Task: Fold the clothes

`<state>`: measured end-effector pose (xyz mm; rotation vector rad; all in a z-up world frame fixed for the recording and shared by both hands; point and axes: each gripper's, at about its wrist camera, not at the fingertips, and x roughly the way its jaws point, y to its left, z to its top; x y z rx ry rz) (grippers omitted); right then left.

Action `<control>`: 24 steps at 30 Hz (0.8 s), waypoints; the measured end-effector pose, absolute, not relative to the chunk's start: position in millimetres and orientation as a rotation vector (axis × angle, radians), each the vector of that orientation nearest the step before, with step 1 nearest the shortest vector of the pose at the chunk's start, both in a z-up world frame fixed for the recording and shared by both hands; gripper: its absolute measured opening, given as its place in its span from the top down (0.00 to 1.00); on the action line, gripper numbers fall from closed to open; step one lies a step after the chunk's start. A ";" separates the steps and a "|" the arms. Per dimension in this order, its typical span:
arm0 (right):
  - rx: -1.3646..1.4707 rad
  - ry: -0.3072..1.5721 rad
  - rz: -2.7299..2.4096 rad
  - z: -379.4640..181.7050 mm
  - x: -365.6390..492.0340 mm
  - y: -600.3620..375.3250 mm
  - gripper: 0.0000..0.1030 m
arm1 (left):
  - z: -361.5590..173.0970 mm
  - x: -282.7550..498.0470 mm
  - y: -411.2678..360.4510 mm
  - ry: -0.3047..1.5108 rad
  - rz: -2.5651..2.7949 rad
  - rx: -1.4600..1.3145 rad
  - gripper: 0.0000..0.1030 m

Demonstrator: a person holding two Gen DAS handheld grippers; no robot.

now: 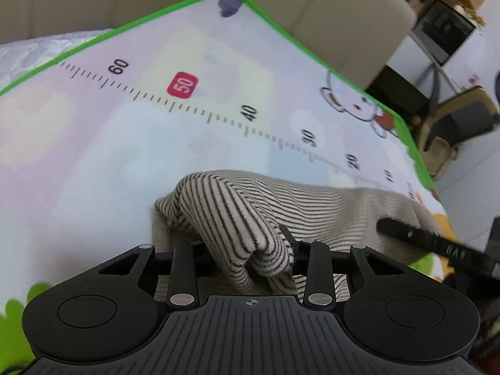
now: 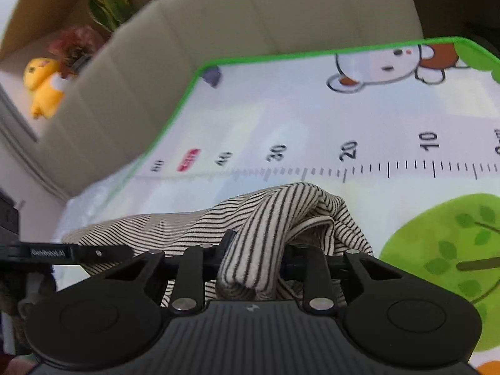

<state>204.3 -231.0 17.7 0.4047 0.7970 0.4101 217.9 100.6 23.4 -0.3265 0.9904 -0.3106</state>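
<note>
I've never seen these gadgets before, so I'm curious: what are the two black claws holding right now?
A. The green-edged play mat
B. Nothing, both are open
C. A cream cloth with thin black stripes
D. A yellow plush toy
C: both the left gripper and the right gripper are pinched on bunched folds of the cream, black-striped knit garment, lifting it off the green-edged cartoon play mat.

Play mat [image 1: 93,156] carries printed ruler scale [image 1: 218,118]: 60, 40, 30, 20 in grey, 50 in white on red badge [image 1: 182,85]. Right wrist view: same scale reads 10, 20, 30, 40; farther numbers blurred. Black finger [image 1: 437,243] of other gripper bears small lettering, roughly "DAB"; uncertain.
</note>
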 end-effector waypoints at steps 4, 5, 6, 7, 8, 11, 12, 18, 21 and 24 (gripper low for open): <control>0.403 0.817 0.451 26.2 172.7 -238.9 0.78 | 31.6 181.5 99.3 1.006 -0.361 -0.325 0.64; 0.389 0.827 0.453 25.4 163.9 -238.7 0.78 | 31.9 171.5 98.2 1.013 -0.372 -0.323 0.64; 0.371 0.836 0.454 24.4 155.4 -238.2 0.78 | 30.6 163.9 97.0 1.023 -0.377 -0.318 0.64; 0.362 0.848 0.451 20.9 147.7 -238.3 0.78 | 29.0 156.4 95.7 1.033 -0.381 -0.313 0.64; 0.356 0.861 0.446 16.5 140.2 -238.5 0.78 | 24.8 149.2 92.8 1.048 -0.384 -0.306 0.64; 0.303 0.876 0.413 6.3 126.2 -236.1 0.78 | 5.3 129.1 86.4 1.110 -0.373 -0.288 0.62; 0.284 0.880 0.401 3.0 121.8 -235.2 0.77 | -0.9 124.9 84.9 1.130 -0.362 -0.277 0.61; 0.181 0.880 0.328 -3.9 96.7 -234.1 0.67 | 7.9 110.8 86.2 1.111 -0.247 -0.177 0.43; 0.122 0.822 0.289 10.0 84.4 -235.7 0.65 | 33.4 100.2 92.9 1.026 -0.180 -0.120 0.42; 0.081 0.738 0.276 25.4 73.5 -233.7 0.65 | 51.8 87.2 96.3 0.972 -0.192 -0.158 0.41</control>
